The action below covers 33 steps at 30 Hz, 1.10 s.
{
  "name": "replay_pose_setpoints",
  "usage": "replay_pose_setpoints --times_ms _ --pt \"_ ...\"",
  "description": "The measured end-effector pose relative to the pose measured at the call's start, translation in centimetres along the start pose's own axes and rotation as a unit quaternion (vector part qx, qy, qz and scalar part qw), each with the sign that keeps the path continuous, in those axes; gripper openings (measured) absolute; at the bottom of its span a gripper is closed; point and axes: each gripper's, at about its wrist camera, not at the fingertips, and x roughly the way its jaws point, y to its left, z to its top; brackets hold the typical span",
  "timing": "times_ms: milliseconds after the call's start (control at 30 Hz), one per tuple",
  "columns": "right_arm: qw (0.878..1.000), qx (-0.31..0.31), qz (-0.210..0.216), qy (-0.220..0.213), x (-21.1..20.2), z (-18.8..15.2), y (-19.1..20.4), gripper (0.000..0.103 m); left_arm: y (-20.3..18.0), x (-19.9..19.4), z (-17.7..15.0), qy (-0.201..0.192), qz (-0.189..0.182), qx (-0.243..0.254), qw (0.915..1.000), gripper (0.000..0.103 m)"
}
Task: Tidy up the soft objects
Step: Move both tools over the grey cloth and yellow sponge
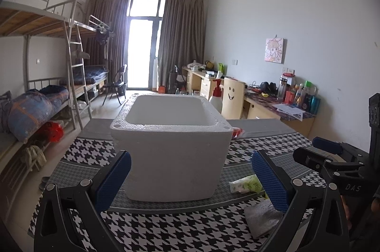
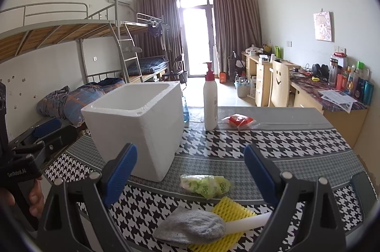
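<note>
Nearest the right gripper (image 2: 190, 176), a grey sock (image 2: 190, 225) lies over yellow foam netting (image 2: 235, 211), with a green packet (image 2: 205, 184) beyond. Both grippers, the left gripper (image 1: 190, 180) too, are spread apart and empty. Nothing seems packed yet, though the white foam box (image 2: 137, 123) hides its floor; next, close on the sock.

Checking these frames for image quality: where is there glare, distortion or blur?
Left wrist: the window is blown out; the table edges bow from fisheye; dark vignette at the corners. Right wrist: the same window glares, the bunk rails curve, and the foam box and sock stay sharp.
</note>
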Motion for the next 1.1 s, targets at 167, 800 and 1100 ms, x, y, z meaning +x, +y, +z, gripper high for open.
replay_pose_setpoints --times_ms 167,800,1100 --pt "1.000 0.003 -0.007 0.007 0.0 -0.5 -0.5 0.094 -0.5 0.6 -0.4 0.012 -0.008 0.000 0.9999 0.102" --pt "0.999 0.009 -0.023 0.030 -0.2 -2.1 -2.6 0.094 -2.1 2.2 -1.7 0.048 -0.026 0.005 0.9985 0.102" --pt "0.998 0.020 -0.033 0.045 0.0 -2.8 -3.9 0.094 -3.0 2.9 -2.3 0.067 -0.039 0.016 0.9968 0.102"
